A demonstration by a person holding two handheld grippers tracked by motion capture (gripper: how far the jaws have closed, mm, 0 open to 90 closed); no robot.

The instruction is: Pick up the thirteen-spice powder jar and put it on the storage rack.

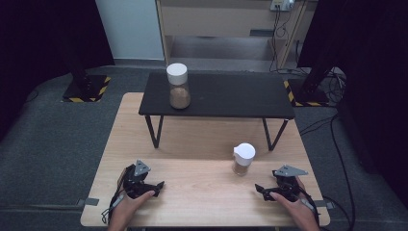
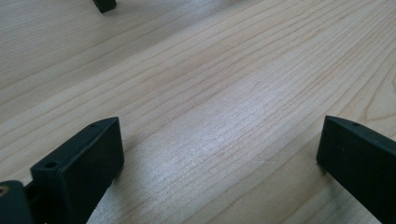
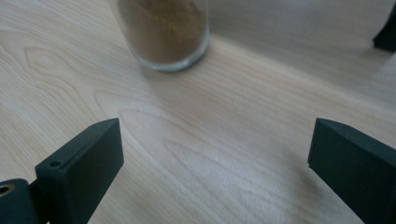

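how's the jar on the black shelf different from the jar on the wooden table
The shelf jar stands raised on the black shelf, far from both grippers; the table jar stands on the wooden table, near the right gripper. The shelf jar looks larger. Both have white lids and brown powder.

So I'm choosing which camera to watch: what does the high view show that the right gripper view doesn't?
High view alone: the black shelf with a white-lidded jar on it, both hands, the left tongs, and the near jar's white lid.

Right gripper view alone: a close look between the right tongs, open, nothing between them.

Both: the near jar of brown powder and the wooden table.
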